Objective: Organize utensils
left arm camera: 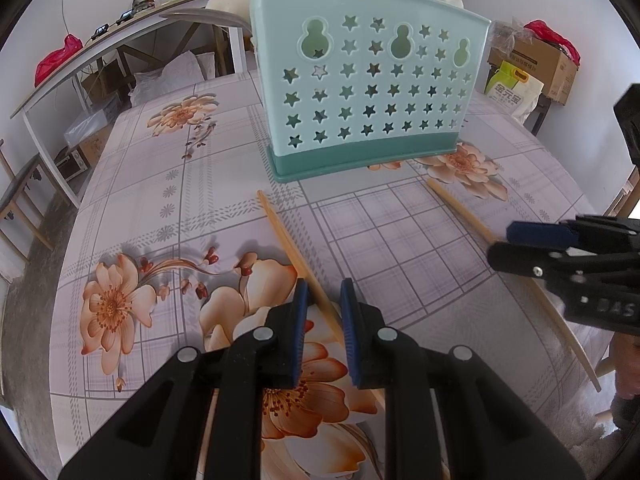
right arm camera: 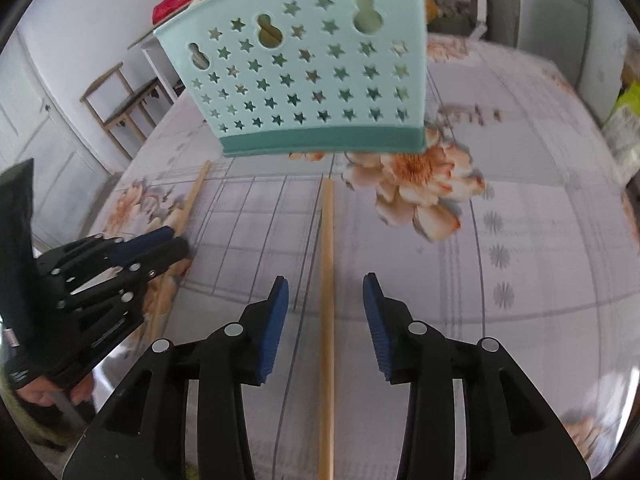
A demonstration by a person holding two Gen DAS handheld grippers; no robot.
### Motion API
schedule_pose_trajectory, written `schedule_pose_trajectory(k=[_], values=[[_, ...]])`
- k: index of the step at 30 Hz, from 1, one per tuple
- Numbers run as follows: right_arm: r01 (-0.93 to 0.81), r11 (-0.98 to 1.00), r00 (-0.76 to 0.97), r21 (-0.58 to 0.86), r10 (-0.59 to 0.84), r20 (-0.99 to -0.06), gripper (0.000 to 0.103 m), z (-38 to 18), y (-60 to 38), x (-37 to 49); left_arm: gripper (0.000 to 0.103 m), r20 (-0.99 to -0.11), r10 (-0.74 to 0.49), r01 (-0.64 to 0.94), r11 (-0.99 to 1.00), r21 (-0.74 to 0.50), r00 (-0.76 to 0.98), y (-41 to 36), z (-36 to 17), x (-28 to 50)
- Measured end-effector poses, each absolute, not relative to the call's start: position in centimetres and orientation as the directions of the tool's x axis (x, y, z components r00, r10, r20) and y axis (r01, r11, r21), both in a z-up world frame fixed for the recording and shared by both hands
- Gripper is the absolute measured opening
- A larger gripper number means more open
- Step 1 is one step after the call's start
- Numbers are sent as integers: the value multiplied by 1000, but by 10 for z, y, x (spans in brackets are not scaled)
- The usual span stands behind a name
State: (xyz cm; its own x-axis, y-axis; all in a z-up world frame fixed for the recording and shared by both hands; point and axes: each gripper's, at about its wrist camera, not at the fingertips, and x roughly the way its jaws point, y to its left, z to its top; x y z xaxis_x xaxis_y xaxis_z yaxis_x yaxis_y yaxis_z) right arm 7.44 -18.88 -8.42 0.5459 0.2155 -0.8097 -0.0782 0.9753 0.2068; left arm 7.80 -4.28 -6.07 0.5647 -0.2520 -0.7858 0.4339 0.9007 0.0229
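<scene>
2 wooden chopsticks are lying on the floral tablecloth [left arm camera: 400, 240], near side of the table. The teal star-punched utensil holder [left arm camera: 360, 100] is standing upright beyond them, toward the far side.

The left gripper [left arm camera: 324, 292] is sitting low over the left chopstick [left arm camera: 280, 228]. Its jaws are standing narrow, and the stick is crossing slantwise between the blue pads. I cannot tell whether the pads are actually pressing on it.

The right gripper [right arm camera: 326, 284] is standing open. The right chopstick [right arm camera: 327, 232] is running straight up the gap between the pads, clear of both.

Risks from here:

- **Left side:** the stick is lying at an angle to the pads. If they are biting, they are probably catching it at 2 offset spots, so on a lift it is likely to pivot or slide out.
- **Right side:** the stick is round and lying flat on a smooth cloth. Jaws closing above it, or hitting 1 side first, are liable to roll it away or pinch the cloth instead.
- **At the holder:** it looks light. A long stick arriving tilted is liable to strike the rim or the star wall and push or tip the holder.
</scene>
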Motion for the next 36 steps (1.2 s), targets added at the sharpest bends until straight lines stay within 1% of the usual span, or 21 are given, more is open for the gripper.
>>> schedule_pose_trajectory(k=[1,2,4,6,9,15,19,27,33,36], values=[[-81,979,550,187,201,-811,28,-85,-186,76,16,-786,-251,434,900,24,565,-43,-61,78],[-81,982,553,168,185,-813,24,-85,-185,78,16,-786,-251,435,900,25,565,-43,-61,78],[-76,984,556,158,174,-813,10,-87,-184,80,16,-786,-251,437,899,27,566,-43,-61,78],[-71,982,554,172,183,-812,5,-88,-187,81,16,-785,-252,440,898,29,566,-44,-61,78],[-67,977,554,202,205,-807,5,-89,-191,83,16,-785,-257,447,894,28,564,-43,-61,79],[-71,975,558,209,213,-802,5,-87,-196,77,15,-784,-288,482,876,17,551,-38,-61,82],[-74,974,558,214,218,-800,5,-87,-198,76,15,-783,-296,511,859,33,547,-33,-61,79],[-76,974,561,216,221,-798,5,-87,-198,74,15,-813,-304,558,829,31,496,-28,-59,61],[-77,974,560,214,220,-799,5,-87,-197,74,15,-828,-306,537,844,-7,470,-28,-58,71],[-77,974,559,212,218,-800,5,-87,-197,74,15,-833,-290,518,856,-5,471,-30,-58,81]])
